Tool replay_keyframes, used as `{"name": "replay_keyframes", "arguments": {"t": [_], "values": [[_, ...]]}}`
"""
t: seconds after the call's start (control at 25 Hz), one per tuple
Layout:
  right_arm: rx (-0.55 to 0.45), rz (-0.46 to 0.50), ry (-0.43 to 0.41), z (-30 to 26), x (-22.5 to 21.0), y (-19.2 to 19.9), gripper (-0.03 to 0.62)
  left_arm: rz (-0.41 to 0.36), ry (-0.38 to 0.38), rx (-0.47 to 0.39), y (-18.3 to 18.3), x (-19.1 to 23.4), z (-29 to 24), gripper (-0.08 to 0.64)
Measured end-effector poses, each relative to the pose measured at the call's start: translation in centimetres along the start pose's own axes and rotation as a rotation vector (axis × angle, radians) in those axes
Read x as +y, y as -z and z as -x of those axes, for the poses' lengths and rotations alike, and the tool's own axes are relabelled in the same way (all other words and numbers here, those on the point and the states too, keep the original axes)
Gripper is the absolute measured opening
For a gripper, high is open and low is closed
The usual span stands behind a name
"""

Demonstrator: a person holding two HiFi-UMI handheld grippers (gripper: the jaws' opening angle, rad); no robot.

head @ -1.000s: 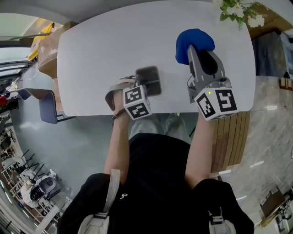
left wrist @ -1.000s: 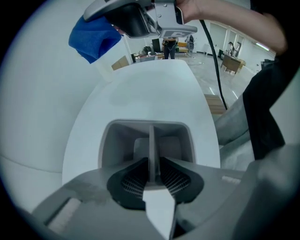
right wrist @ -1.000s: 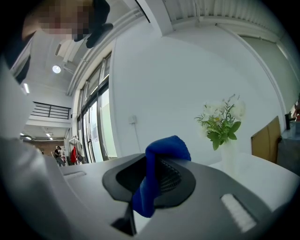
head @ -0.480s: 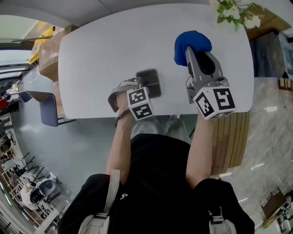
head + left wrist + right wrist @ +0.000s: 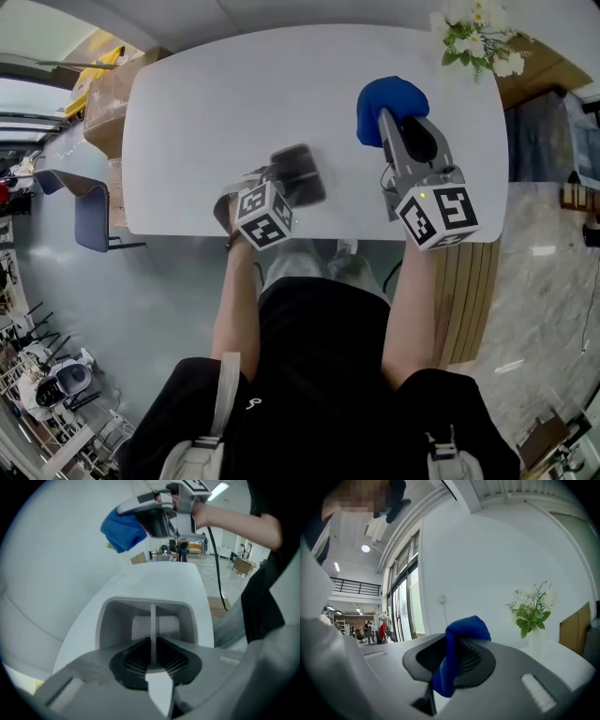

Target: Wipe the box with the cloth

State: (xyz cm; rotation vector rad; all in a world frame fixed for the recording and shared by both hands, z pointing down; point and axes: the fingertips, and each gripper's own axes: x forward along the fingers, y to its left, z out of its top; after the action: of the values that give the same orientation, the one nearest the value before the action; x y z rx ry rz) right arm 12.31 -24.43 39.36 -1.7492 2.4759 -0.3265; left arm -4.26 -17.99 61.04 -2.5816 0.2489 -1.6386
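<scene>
Head view shows our left gripper at the table's near edge, its fingers clamped on the near wall of the grey box. Our right gripper, to the right, pinches the blue cloth, well apart from it. We judge wiping hasn't begun; next, the cloth must cross left onto the box

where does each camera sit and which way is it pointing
Head view: on the person's head, facing steeply down at the white rounded table; shows both forearms, the left gripper and the right gripper.
Left gripper view: on the left gripper, looking along jaws shut on a wall of the open grey plastic box, toward the right gripper.
Right gripper view: on the right gripper, looking along jaws shut on the blue cloth, toward white flowers in a vase.
Shared: head and left gripper views both show box and cloth.
</scene>
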Motion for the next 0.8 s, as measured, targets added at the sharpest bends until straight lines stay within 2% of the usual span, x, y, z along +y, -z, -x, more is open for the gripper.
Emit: {"name": "replay_keyframes", "arguments": {"t": [0.24,0.36,0.6,0.8], "values": [[-0.002,0.056,-0.096,0.3,1.6,-1.4,0.051,0.142,-0.046,-0.205,-3.0,0.7,3.0,0.052],[-0.014,0.091,-0.159,0.3,2.9,-2.4,0.051,0.188,-0.093,-0.274,-3.8,1.6,4.7,0.052],[-0.038,0.169,-0.294,0.5,5.8,-4.3,0.051,0.191,-0.144,-0.431,-6.5,2.9,8.7,0.052],[-0.044,0.216,-0.410,1.1,8.0,-5.1,0.051,0.194,-0.194,-0.492,-7.5,3.9,11.0,0.052]]}}
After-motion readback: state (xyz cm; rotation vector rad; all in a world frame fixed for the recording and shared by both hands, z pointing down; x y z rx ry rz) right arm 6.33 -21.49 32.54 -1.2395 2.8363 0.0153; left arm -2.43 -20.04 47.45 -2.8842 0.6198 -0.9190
